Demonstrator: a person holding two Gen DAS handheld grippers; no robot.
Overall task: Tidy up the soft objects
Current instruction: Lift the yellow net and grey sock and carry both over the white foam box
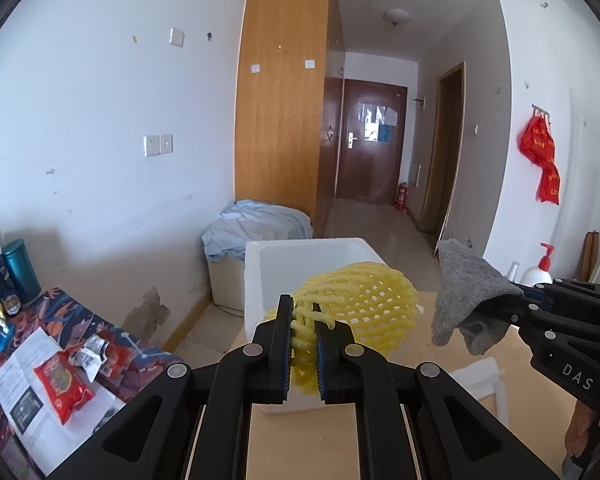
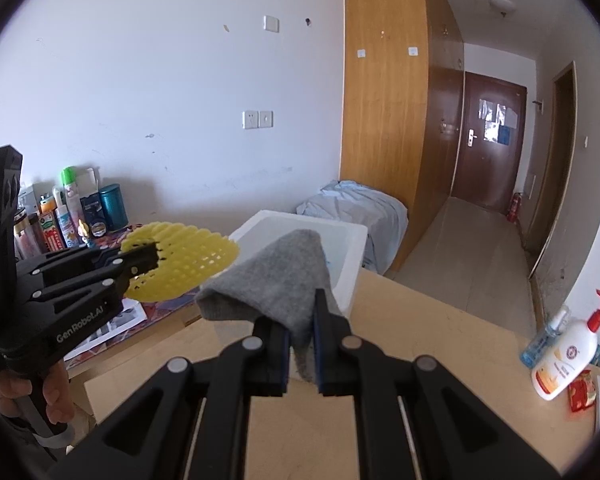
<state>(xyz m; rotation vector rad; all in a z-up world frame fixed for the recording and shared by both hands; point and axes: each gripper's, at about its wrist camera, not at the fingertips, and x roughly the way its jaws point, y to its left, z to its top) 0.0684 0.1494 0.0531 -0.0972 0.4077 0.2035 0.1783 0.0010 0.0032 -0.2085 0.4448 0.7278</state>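
Note:
My left gripper [image 1: 303, 320] is shut on a yellow foam net sleeve [image 1: 360, 296], which bulges forward in the air in front of a white foam box [image 1: 256, 280]. In the right wrist view the same yellow net [image 2: 188, 260] hangs from the left gripper [image 2: 152, 260] at the left. My right gripper [image 2: 301, 316] is shut on a grey sock [image 2: 276, 276], held up above the wooden table [image 2: 420, 360] just before the white foam box [image 2: 352, 272]. In the left wrist view the grey sock [image 1: 464, 292] sticks out of the right gripper [image 1: 504, 308] at the right.
A lotion pump bottle [image 2: 568, 352] and a small spray bottle [image 2: 544, 336] stand at the table's right edge. A low patterned side table [image 1: 72, 320] with snack packets [image 1: 64, 388], papers and bottles is at the left. A blue cloth heap [image 1: 256, 228] lies behind the box.

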